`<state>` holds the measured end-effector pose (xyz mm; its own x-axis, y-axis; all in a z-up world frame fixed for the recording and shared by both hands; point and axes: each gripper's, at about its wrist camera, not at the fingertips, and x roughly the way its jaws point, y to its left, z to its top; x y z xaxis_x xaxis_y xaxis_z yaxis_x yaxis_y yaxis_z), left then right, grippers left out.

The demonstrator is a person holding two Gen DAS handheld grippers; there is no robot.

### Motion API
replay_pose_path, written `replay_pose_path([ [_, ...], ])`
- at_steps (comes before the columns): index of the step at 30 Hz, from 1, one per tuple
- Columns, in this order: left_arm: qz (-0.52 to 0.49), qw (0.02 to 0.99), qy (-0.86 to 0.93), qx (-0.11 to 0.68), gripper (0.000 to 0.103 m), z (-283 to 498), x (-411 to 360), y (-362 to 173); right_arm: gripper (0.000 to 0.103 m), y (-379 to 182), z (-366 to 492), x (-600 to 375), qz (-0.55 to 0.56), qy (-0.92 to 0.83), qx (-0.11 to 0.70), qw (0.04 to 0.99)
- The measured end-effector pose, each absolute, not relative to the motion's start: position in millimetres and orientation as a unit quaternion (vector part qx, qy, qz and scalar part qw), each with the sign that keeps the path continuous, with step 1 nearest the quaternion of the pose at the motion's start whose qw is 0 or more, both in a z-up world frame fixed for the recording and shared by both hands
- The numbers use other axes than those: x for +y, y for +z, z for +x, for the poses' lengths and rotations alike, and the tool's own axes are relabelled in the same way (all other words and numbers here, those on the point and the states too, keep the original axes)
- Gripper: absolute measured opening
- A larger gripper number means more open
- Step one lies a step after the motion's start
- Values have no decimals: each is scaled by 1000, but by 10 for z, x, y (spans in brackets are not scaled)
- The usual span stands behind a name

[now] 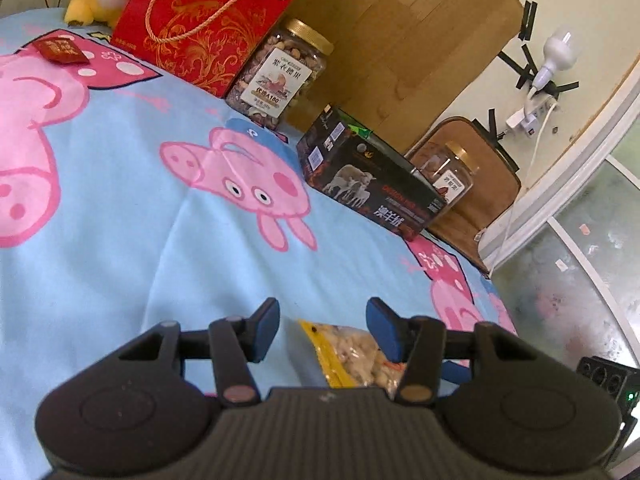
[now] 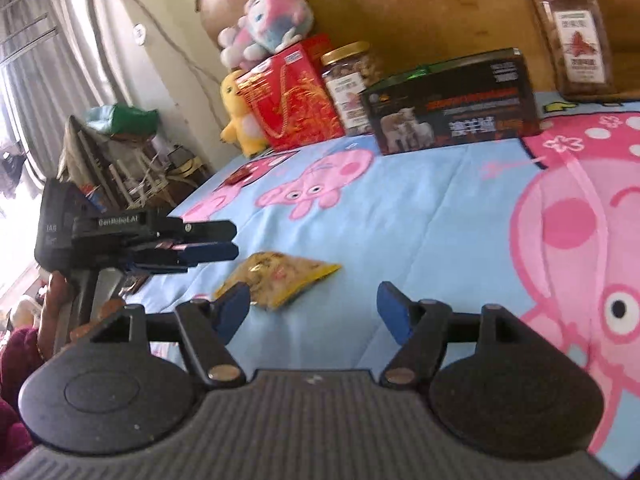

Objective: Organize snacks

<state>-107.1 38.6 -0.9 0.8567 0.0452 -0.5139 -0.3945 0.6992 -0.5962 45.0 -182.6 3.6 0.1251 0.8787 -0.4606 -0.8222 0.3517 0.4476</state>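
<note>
Blue cartoon-pig bedsheet [image 2: 400,208] fills both views; wooden headboard [image 1: 400,20] upper right in the left wrist view. Snack bag [image 2: 276,276], yellow-edged, lies flat on the sheet, lower centre-left in the right wrist view. Right gripper [image 2: 314,312] has its jaws spread, nothing between them, bag just beyond its left pad. Left gripper [image 1: 322,330] hangs partly open over the bag, pads apart from it. Along the headboard: red gift bag [image 1: 208,20], nut jar [image 1: 280,72], black box [image 1: 372,176], second jar [image 1: 452,172].
</note>
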Motion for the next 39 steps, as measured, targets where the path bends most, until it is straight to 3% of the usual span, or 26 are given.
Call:
replay_pose_path([
  [16, -370, 883, 73, 280, 47, -933, 173, -35, 70, 20, 290, -1428, -59, 598, 306, 738],
  [17, -371, 881, 71, 285, 44, -914, 170, -63, 64, 6, 290, -1383, -69, 598, 306, 738],
  [18, -374, 878, 70, 290, 38, -887, 173, -101, 44, -16, 294, -1324, -79, 597, 311, 735],
  [20, -371, 874, 78, 305, 27, -812, 172, -176, 29, -37, 283, -1253, -90, 590, 304, 743],
  [23, -356, 882, 69, 301, 27, -699, 177, -54, 23, 15, 329, -1234, -85, 582, 293, 754],
  [35, -234, 940, 35, 247, 27, 596, 397, 819, 23, 625, 1216, -1225, -62, 523, 179, 831],
  [38, -221, 944, 44, 242, 33, 1065, 558, 881, 24, 705, 1623, -1070, -70, 500, 162, 848],
  [39, -214, 944, 56, 245, 45, 1254, 613, 857, 28, 710, 1742, -1016, -74, 489, 157, 855],
])
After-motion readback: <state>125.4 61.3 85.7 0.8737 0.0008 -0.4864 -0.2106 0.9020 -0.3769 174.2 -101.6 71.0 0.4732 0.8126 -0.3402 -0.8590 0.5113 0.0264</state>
